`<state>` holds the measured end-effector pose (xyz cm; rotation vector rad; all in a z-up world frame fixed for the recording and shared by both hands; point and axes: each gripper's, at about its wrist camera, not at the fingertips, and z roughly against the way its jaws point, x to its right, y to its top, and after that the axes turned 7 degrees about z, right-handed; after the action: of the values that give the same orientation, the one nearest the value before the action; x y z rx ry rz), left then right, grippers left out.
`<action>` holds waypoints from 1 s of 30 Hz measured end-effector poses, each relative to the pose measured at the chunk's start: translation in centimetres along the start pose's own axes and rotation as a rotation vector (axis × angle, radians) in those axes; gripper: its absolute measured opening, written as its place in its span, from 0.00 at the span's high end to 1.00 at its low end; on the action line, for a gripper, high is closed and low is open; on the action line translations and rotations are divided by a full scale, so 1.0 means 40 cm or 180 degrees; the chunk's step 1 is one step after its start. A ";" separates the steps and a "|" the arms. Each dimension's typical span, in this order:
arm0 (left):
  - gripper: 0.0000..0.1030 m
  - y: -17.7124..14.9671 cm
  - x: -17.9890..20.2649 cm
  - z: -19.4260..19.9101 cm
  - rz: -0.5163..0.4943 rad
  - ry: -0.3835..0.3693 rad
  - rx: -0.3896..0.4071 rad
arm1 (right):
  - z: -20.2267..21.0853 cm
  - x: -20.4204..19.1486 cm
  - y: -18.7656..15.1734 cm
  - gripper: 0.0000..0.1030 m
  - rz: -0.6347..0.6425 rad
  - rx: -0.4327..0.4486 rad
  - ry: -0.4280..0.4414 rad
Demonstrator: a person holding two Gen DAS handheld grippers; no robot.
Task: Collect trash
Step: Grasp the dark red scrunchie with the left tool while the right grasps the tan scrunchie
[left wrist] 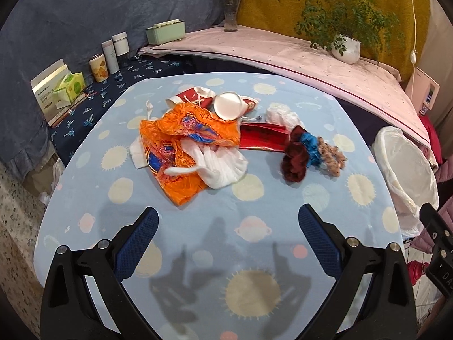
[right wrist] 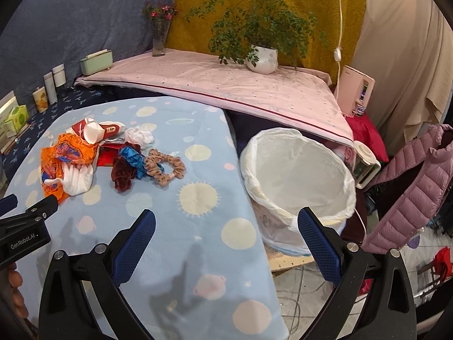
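Evidently the trash lay heaped mid-tabletop [left wrist: 85, 170]: a crinkled orange plastic bag [left wrist: 181, 141], a crumpled white tissue wad [left wrist: 223, 167], a squashed red-and-white paper cup [left wrist: 229, 106] and a flat red paper packet [left wrist: 263, 138], with three fabric scrunchies [left wrist: 308, 153] just beside them. All looked light, soft and crushable; the bag seemed slippery, best pinched at a raised fold. The left gripper [left wrist: 228, 240] and the right gripper [right wrist: 226, 243] both hovered with fingers spread, holding nothing. Only the right wrist view showed the white-lined waste bin's [right wrist: 297, 170] open mouth, beside the tabletop; the left view showed just its rim but the heap more squarely.
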<state>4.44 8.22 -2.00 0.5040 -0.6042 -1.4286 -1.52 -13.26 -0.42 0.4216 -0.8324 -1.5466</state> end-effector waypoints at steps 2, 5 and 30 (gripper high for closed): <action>0.08 0.017 0.001 -0.016 -0.0008 -0.0116 -0.0026 | -0.021 -0.014 0.012 0.07 0.0004 -0.0013 0.0069; 0.08 0.041 0.019 -0.040 -0.0066 -0.0267 -0.0039 | -0.054 -0.034 0.028 0.07 0.0012 -0.0003 0.0131; 0.59 0.107 0.115 -0.329 -0.0032 -0.0793 -0.0729 | -0.355 -0.138 0.079 0.20 0.0219 -0.0265 0.0570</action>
<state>16.50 3.53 -8.74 0.1491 -0.6257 -1.5598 11.47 -11.54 -8.78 0.4588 -0.6354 -1.4512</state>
